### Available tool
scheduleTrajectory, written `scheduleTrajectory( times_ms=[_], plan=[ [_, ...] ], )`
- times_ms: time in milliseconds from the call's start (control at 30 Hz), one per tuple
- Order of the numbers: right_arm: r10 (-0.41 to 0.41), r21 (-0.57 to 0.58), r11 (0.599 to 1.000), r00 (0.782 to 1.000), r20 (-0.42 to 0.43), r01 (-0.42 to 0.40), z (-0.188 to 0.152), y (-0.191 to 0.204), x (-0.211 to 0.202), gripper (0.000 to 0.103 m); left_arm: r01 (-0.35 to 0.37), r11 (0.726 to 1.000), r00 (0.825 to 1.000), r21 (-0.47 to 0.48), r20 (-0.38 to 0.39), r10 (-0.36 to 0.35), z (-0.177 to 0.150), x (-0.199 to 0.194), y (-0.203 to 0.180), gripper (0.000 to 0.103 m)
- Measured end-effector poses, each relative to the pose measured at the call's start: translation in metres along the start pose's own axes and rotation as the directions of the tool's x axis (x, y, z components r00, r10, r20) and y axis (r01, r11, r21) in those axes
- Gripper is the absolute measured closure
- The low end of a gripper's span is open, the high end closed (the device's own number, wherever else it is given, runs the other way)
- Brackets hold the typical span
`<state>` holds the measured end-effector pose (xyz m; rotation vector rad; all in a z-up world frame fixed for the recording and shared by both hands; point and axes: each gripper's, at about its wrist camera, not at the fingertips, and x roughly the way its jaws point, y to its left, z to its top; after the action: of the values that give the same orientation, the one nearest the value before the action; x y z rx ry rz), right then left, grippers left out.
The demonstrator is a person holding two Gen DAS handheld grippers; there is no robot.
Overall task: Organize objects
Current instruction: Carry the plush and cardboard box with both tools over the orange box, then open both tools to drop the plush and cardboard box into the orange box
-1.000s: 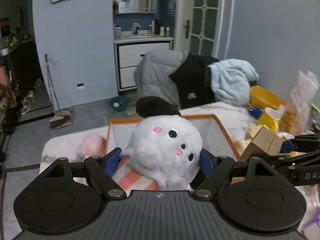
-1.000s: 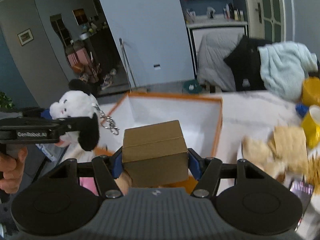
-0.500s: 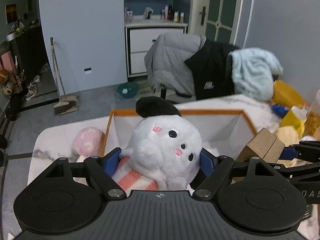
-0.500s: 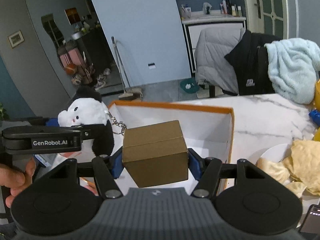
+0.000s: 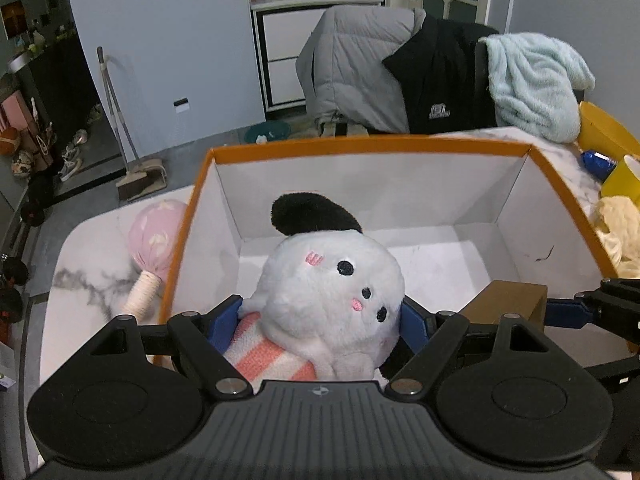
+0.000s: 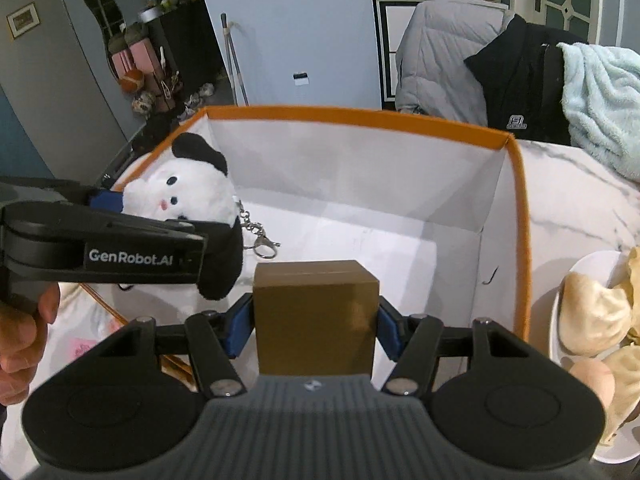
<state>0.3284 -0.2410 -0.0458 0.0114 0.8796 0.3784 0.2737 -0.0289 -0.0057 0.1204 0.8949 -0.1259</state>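
Left tool (image 5: 320, 312), spread wide, grips the plush toy (image 5: 332, 280); right tool (image 6: 316, 316), jaws closing, pinches the cardboard box (image 6: 316, 316). Both hang inside the orange-rimmed box (image 5: 368, 148), floor bare beyond.

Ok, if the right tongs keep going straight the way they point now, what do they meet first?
Probably the white floor of the orange box. The right tongs, gripping the brown carton, point down into it with nothing else ahead; the plush sits off to the left. Depth is hard to judge.
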Motion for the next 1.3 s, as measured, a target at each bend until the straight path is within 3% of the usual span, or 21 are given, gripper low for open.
scheduleTrajectory(
  times_ms=[167, 367, 733, 933, 1300],
  plan=[
    [0.028, 0.033, 0.999, 0.999, -0.019, -0.027, -0.001, -0.004, 0.01, 0.039, -0.01, 1.0, 0.999, 0.021, -0.039, 0.011, -0.007, 0.013, -0.007, 0.008],
    [0.051, 0.048, 0.998, 0.998, -0.026, -0.049, -0.002, -0.006, 0.014, 0.039, 0.016, 1.0, 0.998, -0.026, -0.06, -0.018, -0.009, 0.017, -0.002, 0.007],
    [0.036, 0.054, 0.998, 0.999, -0.015, -0.035, -0.003, -0.004, 0.012, 0.034, 0.019, 0.998, 0.997, -0.053, -0.07, -0.023, -0.008, 0.019, -0.001, 0.006],
    [0.042, 0.066, 0.997, 0.999, 0.014, -0.043, 0.003, -0.008, 0.0, 0.031, 0.037, 0.995, 0.999, -0.093, -0.028, -0.04, -0.005, 0.005, 0.005, 0.008],
    [0.04, 0.086, 0.995, 0.996, 0.08, -0.047, 0.013, -0.013, -0.044, 0.031, 0.052, 0.995, 0.997, -0.087, 0.053, -0.048, 0.004, -0.042, 0.011, 0.011]
  ],
)
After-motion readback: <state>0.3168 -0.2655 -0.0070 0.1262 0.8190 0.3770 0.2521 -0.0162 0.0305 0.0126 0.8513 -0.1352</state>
